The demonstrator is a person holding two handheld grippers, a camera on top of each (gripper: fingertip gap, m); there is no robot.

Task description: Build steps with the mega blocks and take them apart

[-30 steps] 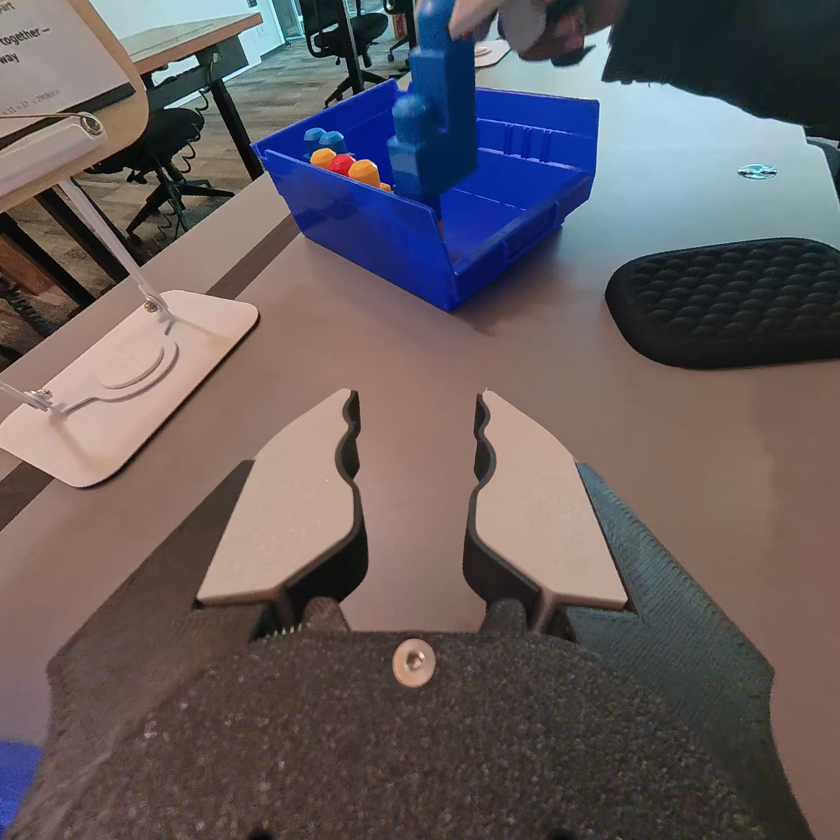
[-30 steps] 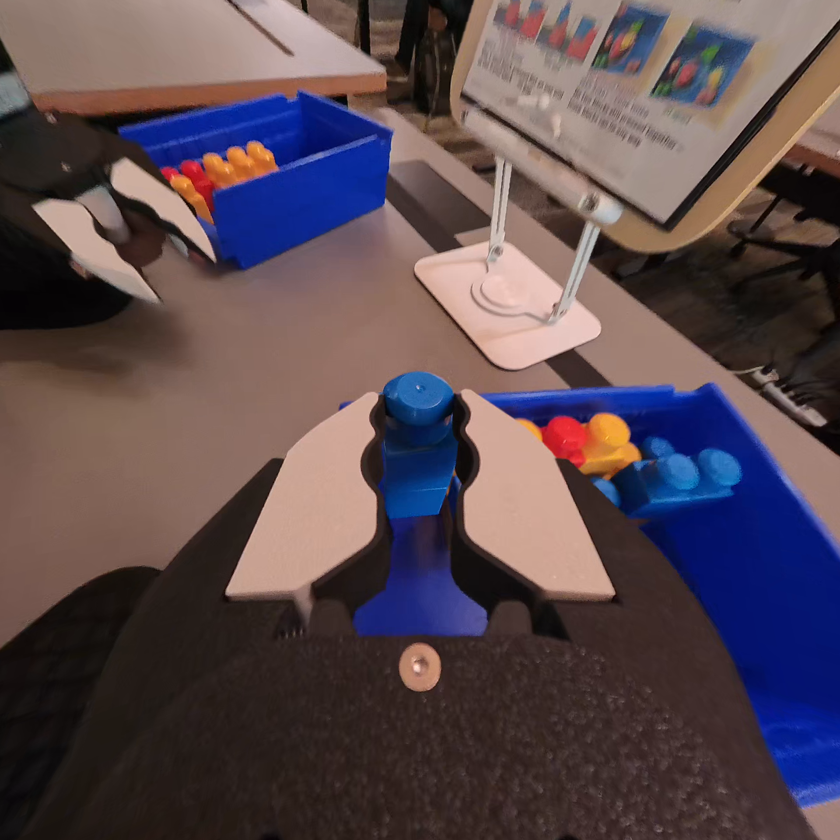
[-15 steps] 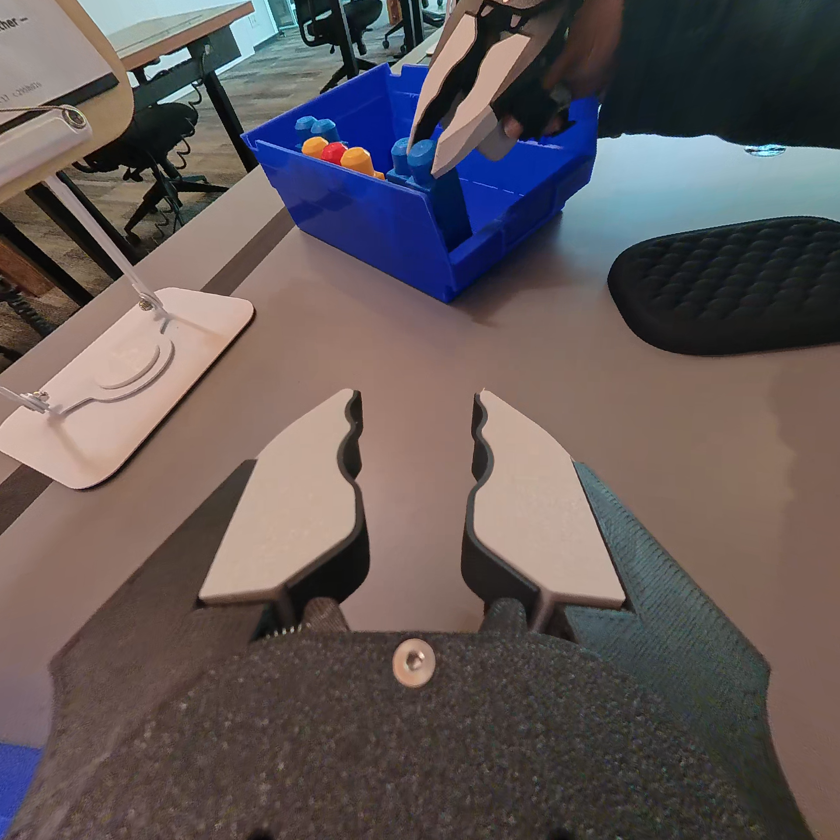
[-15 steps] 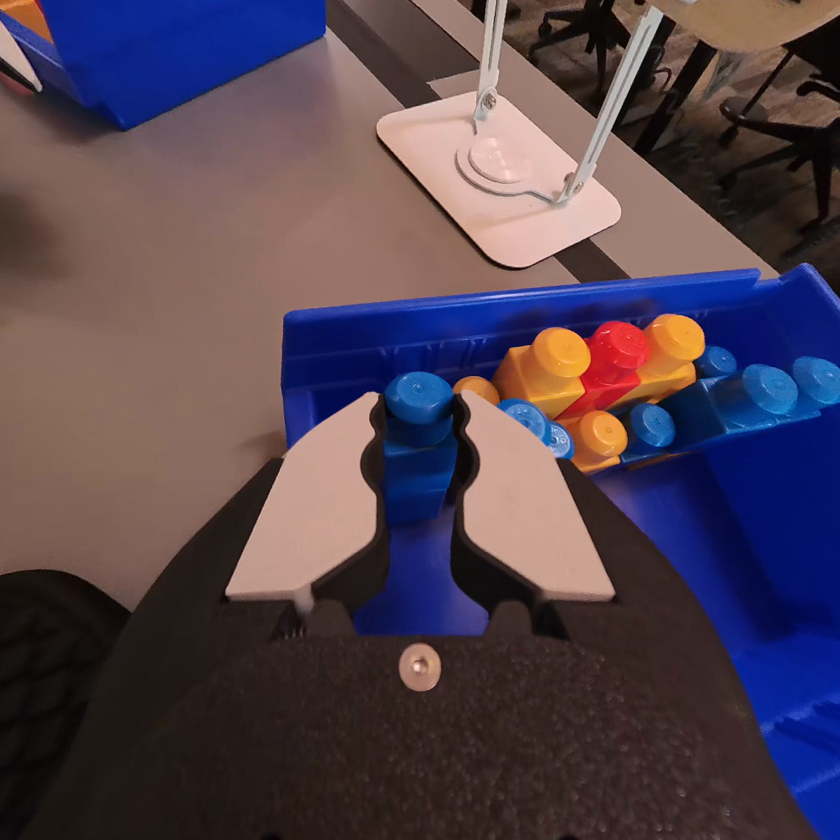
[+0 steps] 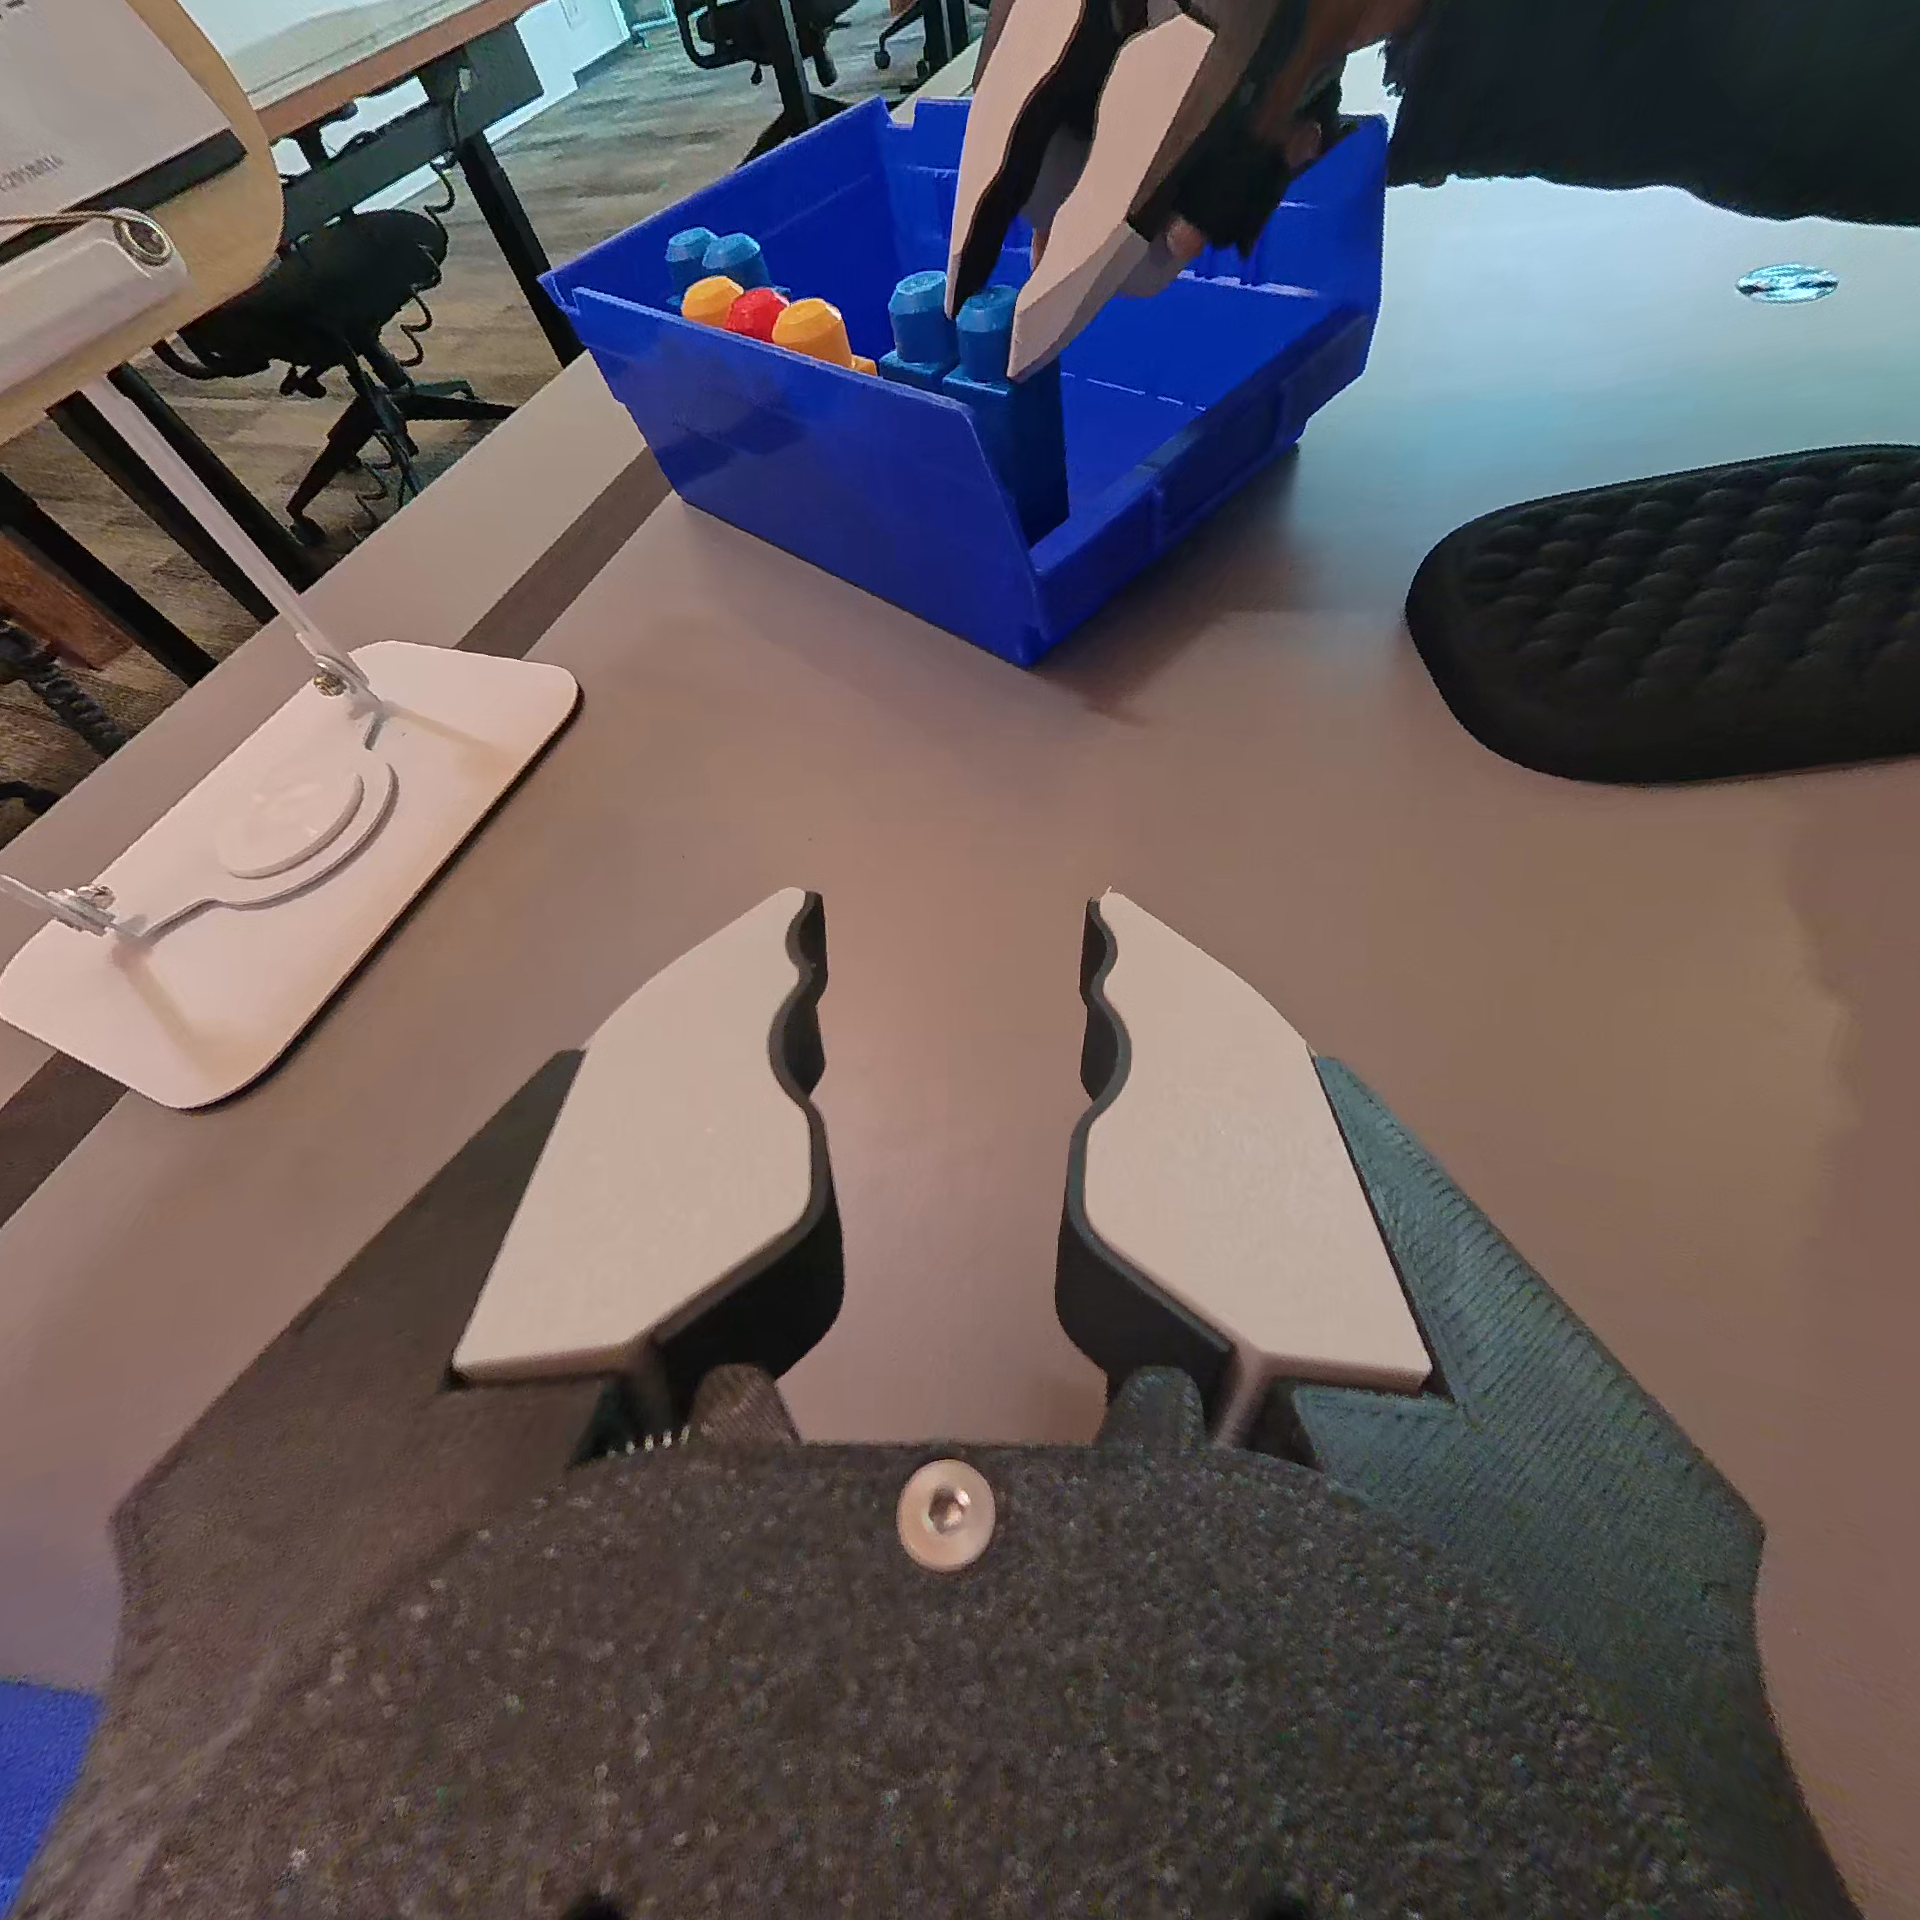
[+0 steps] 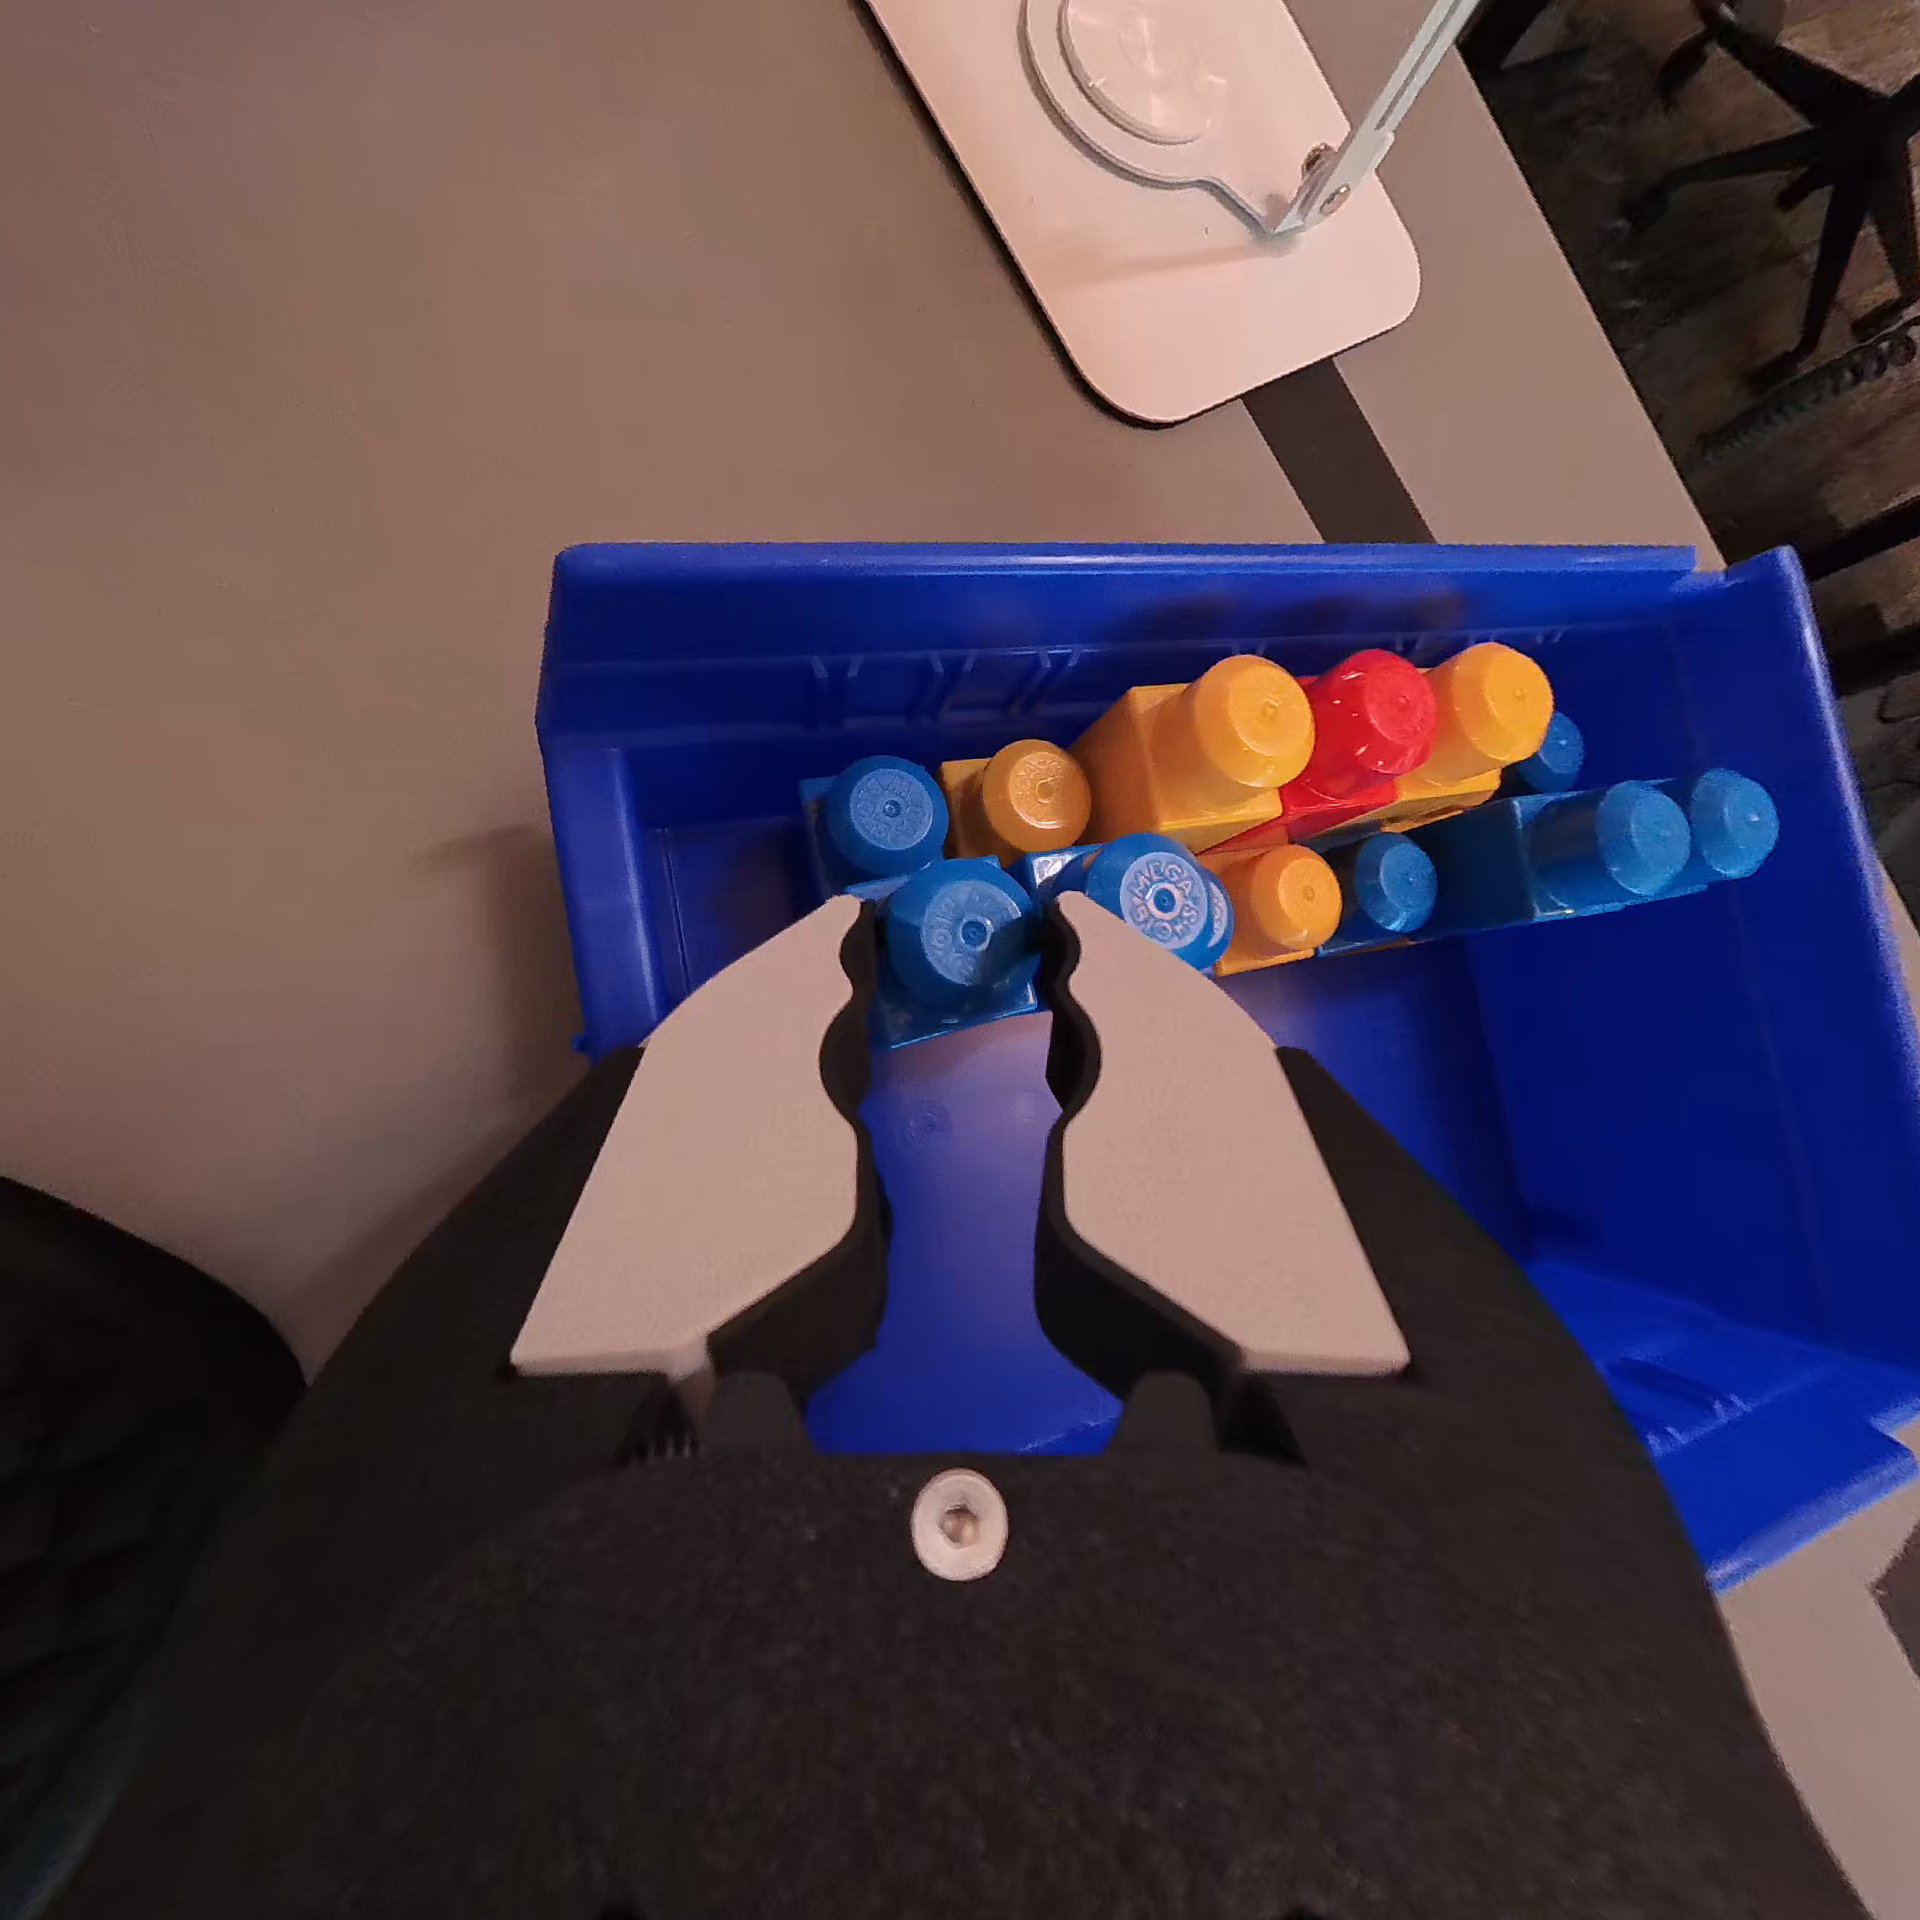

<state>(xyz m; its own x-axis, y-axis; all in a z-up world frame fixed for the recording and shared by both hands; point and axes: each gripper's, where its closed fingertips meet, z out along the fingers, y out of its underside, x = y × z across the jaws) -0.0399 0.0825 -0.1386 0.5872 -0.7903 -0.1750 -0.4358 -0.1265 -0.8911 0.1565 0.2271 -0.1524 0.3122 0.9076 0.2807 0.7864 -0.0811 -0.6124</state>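
Looked like teardown was nearly done: right gripper (image 6: 951,914) was clamped on a blue mega block (image 6: 961,940) inside the blue bin (image 6: 1039,592) beside other blocks; left gripper (image 5: 954,914) sat spread and empty.

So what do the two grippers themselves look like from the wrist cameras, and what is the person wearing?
Both match: the left gripper and the right gripper have two flat pale grey fingers with wavy black inner pads, on a rough black textured body with one silver screw at the centre. No cables show. Behind the right gripper, the left wrist view shows a dark sleeve.
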